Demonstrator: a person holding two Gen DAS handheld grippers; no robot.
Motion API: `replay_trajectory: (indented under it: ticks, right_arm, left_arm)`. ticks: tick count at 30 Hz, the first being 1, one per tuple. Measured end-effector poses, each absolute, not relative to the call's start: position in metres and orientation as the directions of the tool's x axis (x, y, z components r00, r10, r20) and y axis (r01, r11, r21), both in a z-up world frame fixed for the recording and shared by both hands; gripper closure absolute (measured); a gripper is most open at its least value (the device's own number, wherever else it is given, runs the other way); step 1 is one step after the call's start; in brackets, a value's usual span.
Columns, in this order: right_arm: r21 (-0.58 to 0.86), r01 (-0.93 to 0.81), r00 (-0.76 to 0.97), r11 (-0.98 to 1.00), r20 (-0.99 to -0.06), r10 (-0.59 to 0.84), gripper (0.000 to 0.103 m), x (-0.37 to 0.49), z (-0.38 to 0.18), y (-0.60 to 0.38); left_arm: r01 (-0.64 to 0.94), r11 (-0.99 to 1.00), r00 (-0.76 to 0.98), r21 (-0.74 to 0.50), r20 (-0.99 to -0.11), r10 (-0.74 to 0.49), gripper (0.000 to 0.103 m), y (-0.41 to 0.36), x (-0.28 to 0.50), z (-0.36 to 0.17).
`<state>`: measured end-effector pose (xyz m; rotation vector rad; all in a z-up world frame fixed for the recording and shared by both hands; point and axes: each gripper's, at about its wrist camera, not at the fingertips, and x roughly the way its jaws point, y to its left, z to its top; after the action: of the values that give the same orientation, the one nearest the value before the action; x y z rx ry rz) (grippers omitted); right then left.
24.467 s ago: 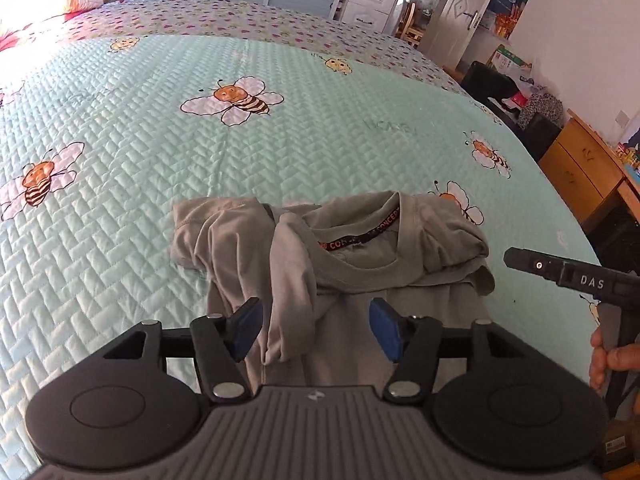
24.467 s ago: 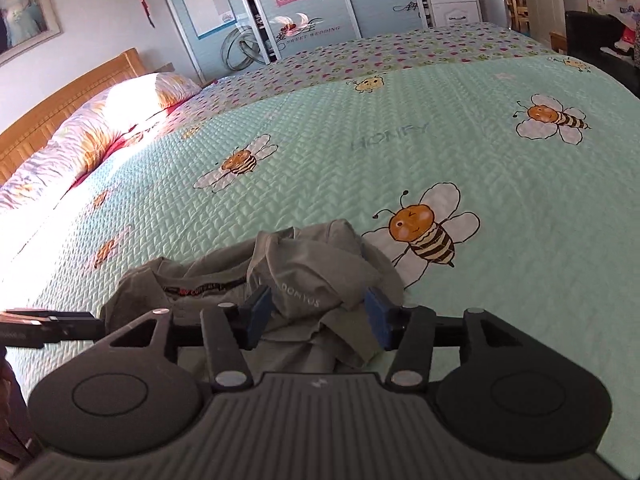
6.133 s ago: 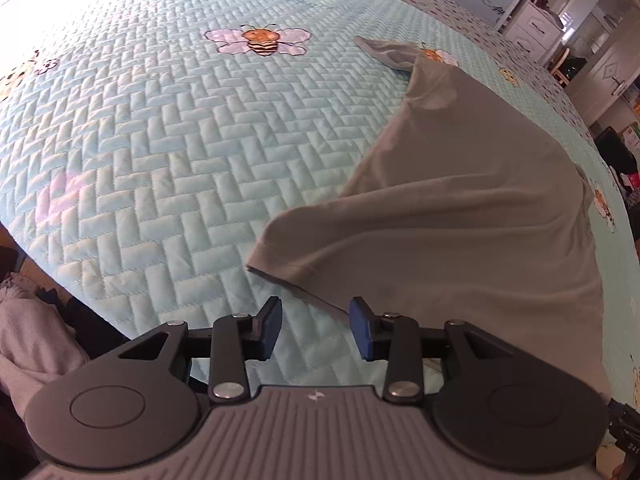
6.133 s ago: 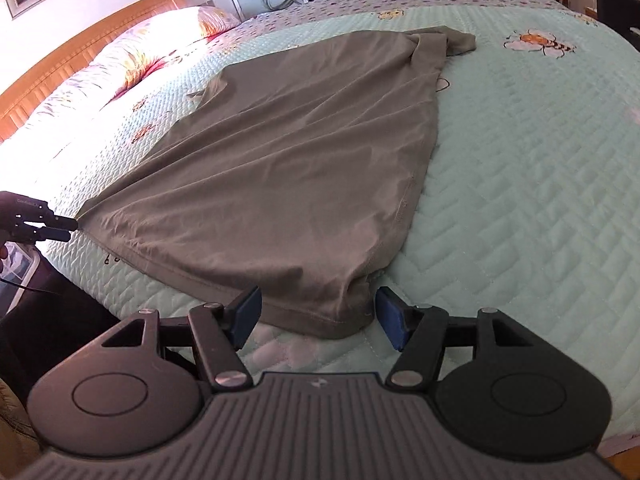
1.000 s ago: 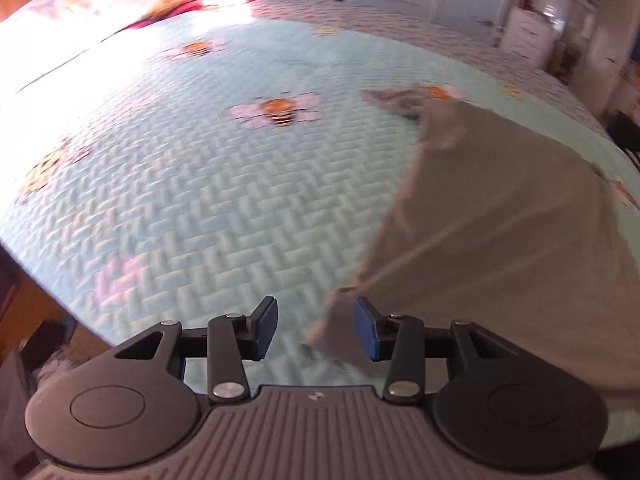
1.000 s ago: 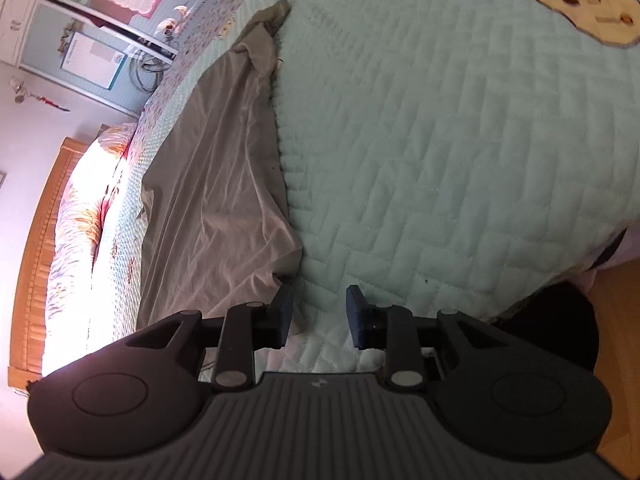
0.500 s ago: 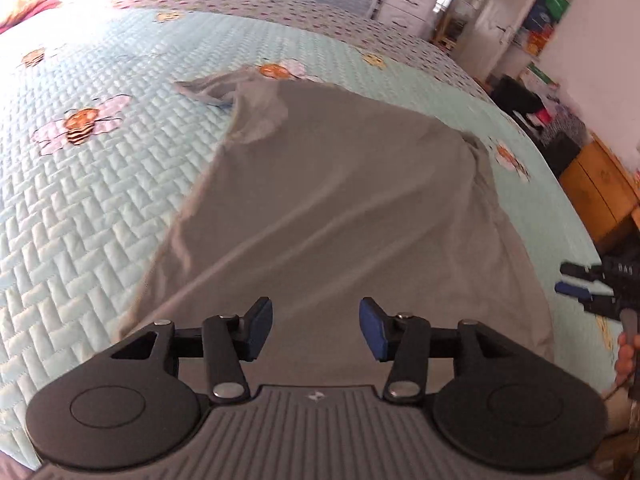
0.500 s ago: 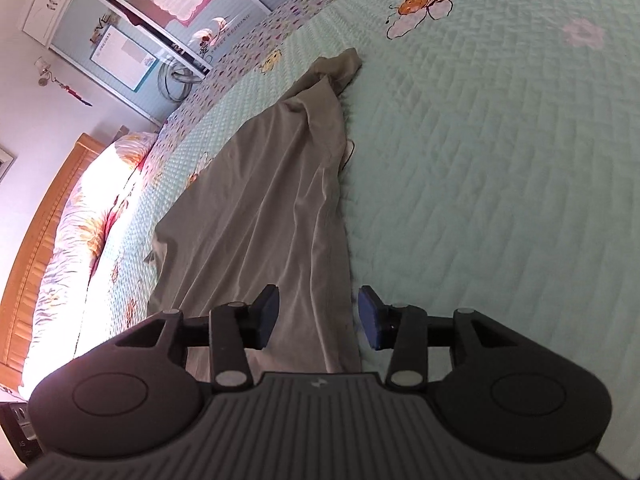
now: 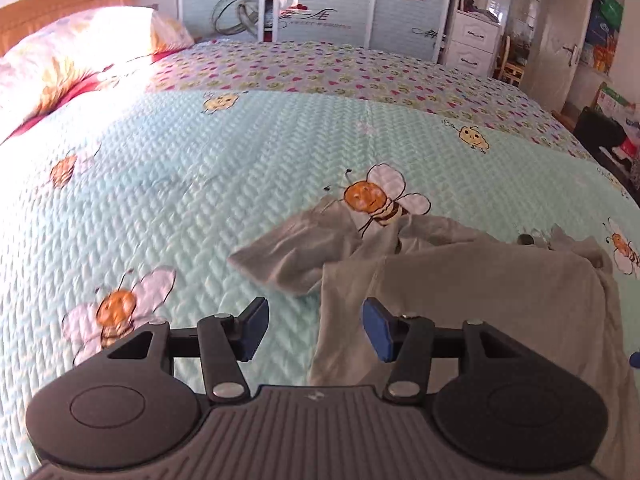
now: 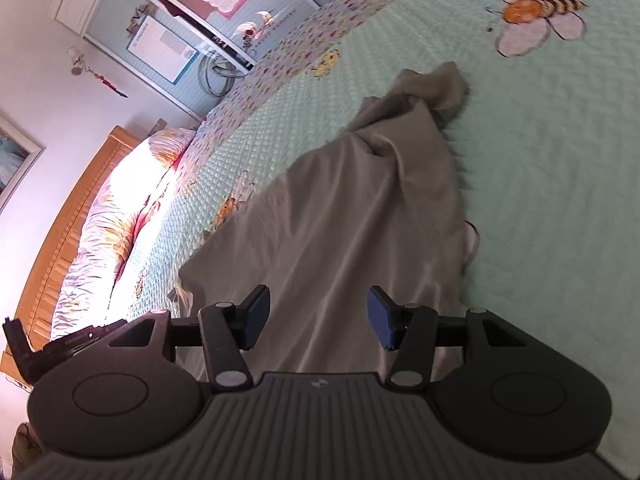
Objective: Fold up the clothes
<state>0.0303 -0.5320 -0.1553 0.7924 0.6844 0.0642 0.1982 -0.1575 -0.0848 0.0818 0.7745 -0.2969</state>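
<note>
- A grey-brown soft cotton T-shirt [image 9: 480,292] is seen spread on the mint-green quilted bedspread printed with bees [image 9: 200,184], its body fairly flat, one short sleeve [image 9: 292,256] thrown out to the left and the far end bunched.
- In the right wrist view the same garment [image 10: 360,208] is shown as a long panel ending in a crumpled sleeve [image 10: 436,84].
- Its long axis is judged to run away from the person, hem nearest, neck and sleeves toward the far side of the bed.
- No fold is visible in the body; whether flattening or folding is in hand cannot be settled.
- For a neat result, the bunched far edge would be best smoothed and the cloth taken at seams or corners, so that both layers are caught together.
- The left tool [image 9: 314,330] is held spread over the shirt's left edge, nothing pinched.
- The right tool [image 10: 316,318] is likewise spread above the body panel, empty.
- A sunlit floral pillow [image 9: 76,52] lies well apart at the headboard.
</note>
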Motion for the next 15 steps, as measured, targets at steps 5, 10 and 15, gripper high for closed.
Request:
replay_trajectory:
  ticks: [5, 10, 15]
  right_arm:
    - [0.545, 0.078, 0.834, 0.835, -0.495, 0.245, 0.048, 0.081, -0.128, -0.525]
    - [0.333, 0.023, 0.829, 0.943, -0.534, 0.168, 0.048, 0.146, -0.118, -0.528]
    - [0.262, 0.088, 0.816, 0.961, -0.573, 0.081, 0.047, 0.192, -0.122, -0.554]
  left_arm:
    - [0.517, 0.842, 0.691, 0.153, -0.655, -0.306, 0.044, -0.220, 0.233, -0.088]
    - [0.570, 0.799, 0.660, 0.190, -0.685, -0.308, 0.043, -0.250, 0.273, -0.102]
    - [0.621, 0.752, 0.629, 0.223, -0.714, -0.307, 0.042, -0.280, 0.313, -0.116]
